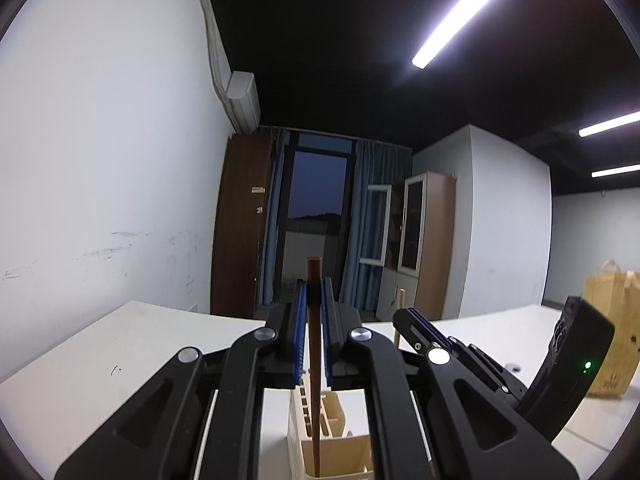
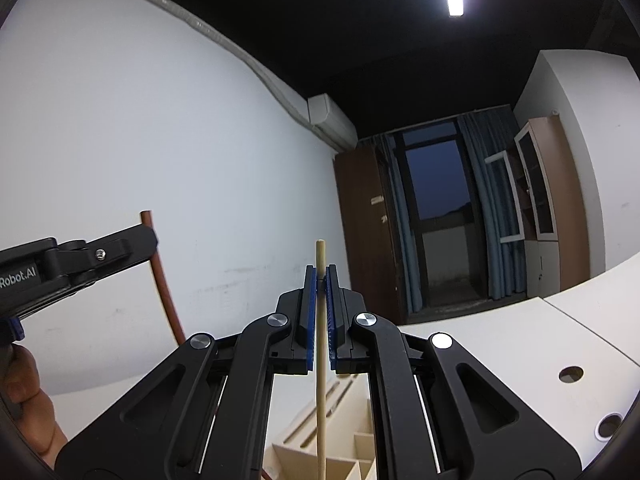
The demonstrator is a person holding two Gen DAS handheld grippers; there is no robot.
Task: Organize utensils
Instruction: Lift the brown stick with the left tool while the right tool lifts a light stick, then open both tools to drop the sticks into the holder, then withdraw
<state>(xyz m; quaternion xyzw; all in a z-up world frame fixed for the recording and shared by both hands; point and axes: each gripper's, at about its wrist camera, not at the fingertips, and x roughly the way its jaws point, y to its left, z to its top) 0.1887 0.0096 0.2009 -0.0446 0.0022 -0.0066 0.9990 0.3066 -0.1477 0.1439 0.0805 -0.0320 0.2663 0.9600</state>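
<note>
Left wrist view first: the left gripper (image 1: 315,292) is clamped tight on a dark brown chopstick (image 1: 315,356), blue pads (image 1: 300,320) pressing it from both sides. The stick stands pretty much upright, its top poking out above the fingertips and its lower end down inside a compartment of the wooden utensil organizer (image 1: 332,436), which sits on the white table (image 1: 100,360) right under the gripper. Can't tell whether the tip actually touches the bottom of the slot.

Off to the right in that same view you can see the right gripper (image 1: 412,320) from the side, with a bit of light wooden stick (image 1: 400,300) sticking up past it. A brown paper bag (image 1: 612,320) sits further back on the table.

Right wrist view tells the same story from the other side: the right gripper (image 2: 321,280) is pinched shut on the light wooden chopstick (image 2: 321,360), also held roughly vertical, with the lower part hanging over the organizer's (image 2: 352,452) divided slots. The bottom end runs out of frame, so no idea if it's in a slot. The left gripper (image 2: 100,256) shows at the left edge with the brown chopstick (image 2: 164,288) running down from it.
</note>
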